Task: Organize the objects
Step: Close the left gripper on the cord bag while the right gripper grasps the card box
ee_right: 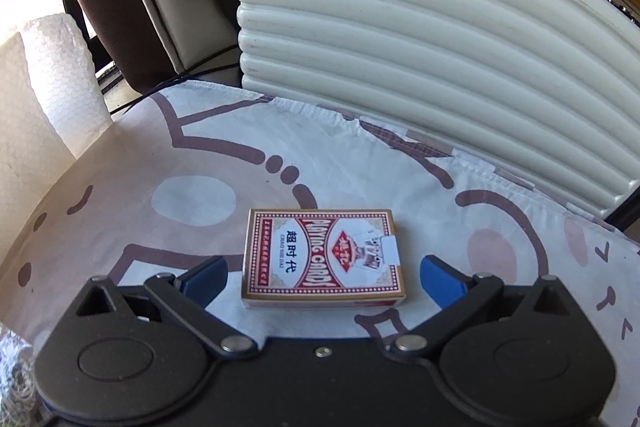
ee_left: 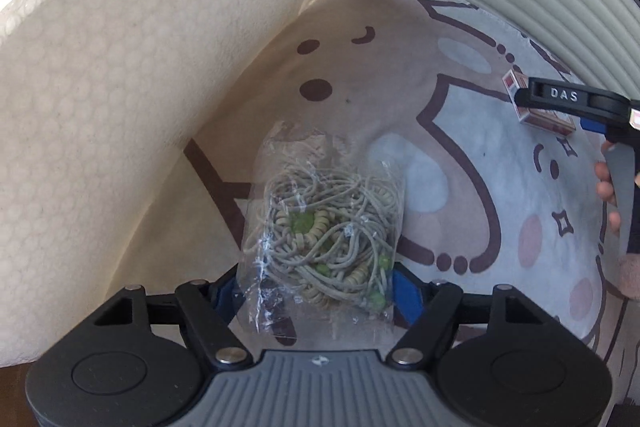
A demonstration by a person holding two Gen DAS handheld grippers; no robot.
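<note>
A clear plastic bag of grey-green cords and beads [ee_left: 324,227] lies on the cartoon-print cushion [ee_left: 400,67]. My left gripper [ee_left: 316,287] is open, its blue fingers either side of the bag's near end. A red box of playing cards [ee_right: 322,259] lies flat on the same cushion [ee_right: 160,155]. My right gripper [ee_right: 322,277] is open, with a blue finger [ee_right: 204,277] on each side of the box and a gap to it. In the left wrist view the right gripper [ee_left: 520,95] reaches over the card box [ee_left: 540,115] at the right.
A roll of bubble wrap [ee_left: 120,107] stands at the left of the cushion and also shows in the right wrist view [ee_right: 52,87]. A cream ribbed chair back [ee_right: 440,47] rises behind the cushion. A hand [ee_left: 608,195] holds the right gripper's handle.
</note>
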